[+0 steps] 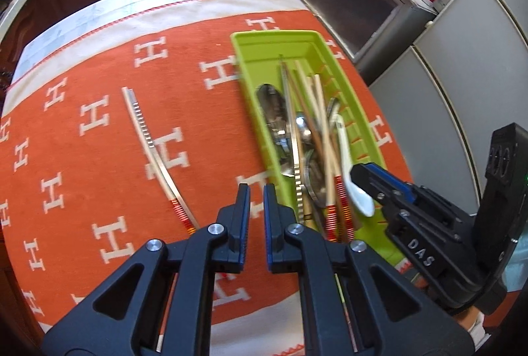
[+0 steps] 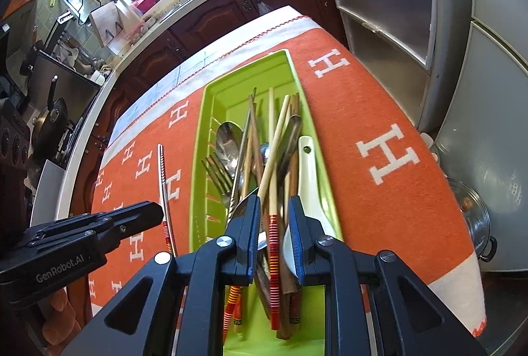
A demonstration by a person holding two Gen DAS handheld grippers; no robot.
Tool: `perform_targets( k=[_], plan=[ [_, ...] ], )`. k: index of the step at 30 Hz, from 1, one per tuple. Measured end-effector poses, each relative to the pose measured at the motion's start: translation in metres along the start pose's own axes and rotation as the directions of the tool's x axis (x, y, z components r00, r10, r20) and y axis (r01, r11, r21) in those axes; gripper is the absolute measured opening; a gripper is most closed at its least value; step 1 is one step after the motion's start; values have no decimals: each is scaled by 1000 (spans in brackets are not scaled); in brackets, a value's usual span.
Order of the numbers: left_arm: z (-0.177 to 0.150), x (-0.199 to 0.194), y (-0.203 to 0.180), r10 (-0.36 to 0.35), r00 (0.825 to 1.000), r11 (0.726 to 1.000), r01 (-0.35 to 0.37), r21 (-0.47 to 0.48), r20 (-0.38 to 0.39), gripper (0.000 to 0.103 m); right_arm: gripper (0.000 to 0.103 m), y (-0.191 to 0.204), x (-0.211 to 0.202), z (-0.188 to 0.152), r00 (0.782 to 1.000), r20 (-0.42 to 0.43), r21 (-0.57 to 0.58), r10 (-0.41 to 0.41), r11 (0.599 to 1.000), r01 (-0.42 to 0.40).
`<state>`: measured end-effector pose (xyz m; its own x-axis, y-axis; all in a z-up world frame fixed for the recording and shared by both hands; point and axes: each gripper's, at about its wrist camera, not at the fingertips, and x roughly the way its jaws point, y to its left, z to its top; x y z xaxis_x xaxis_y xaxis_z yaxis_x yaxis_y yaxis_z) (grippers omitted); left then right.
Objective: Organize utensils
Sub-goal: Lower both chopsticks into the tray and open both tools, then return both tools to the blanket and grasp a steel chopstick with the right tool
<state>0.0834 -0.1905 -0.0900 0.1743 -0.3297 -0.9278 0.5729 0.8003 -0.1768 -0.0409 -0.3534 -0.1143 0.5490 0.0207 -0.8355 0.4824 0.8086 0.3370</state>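
Now the left hand-held gripper (image 1: 256, 191) is pressed together, empty, near a shiny metal chopstick (image 1: 150, 148), while the right hand-held gripper (image 2: 273, 207) pinches a smooth wooden chopstick (image 2: 274, 158) over the green plastic tray (image 2: 211, 111).

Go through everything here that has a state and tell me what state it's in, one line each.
Left gripper: shut, empty, above the cloth.
Right gripper: over the tray, jaws slightly apart, grip unclear.
Green tray: near end piled with utensils, far end bare.
Metal chopstick: lying loose on the cloth, outside the tray.
White spoon: in the tray.
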Motion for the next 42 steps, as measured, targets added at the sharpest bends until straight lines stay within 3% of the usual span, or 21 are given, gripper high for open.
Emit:
perform_targets(
  k=[5, 10, 26, 32, 42],
  plan=[
    [-4, -5, 24, 44, 999, 998, -43, -37, 23, 9, 17, 12, 2, 0, 1000, -8, -26, 5, 1000, -5],
    [-11, -15, 53, 103, 992, 992, -97, -85, 68, 30, 17, 26, 1, -1, 1000, -14, -58, 19, 998, -20],
    [-29, -38, 128, 245, 960, 956, -216, -196, 138, 31, 17, 103, 11, -7, 993, -87, -243, 82, 965, -101],
    [-37, -29, 143, 253, 960, 951, -225, -211, 117, 31, 17, 138, 43, -7, 981, -171, -315, 87, 939, -138],
    [-41, -10, 155, 227, 970, 953, -203, -224, 84, 31, 17, 165, 97, -11, 962, -273, -440, -19, 892, -107]
  ],
)
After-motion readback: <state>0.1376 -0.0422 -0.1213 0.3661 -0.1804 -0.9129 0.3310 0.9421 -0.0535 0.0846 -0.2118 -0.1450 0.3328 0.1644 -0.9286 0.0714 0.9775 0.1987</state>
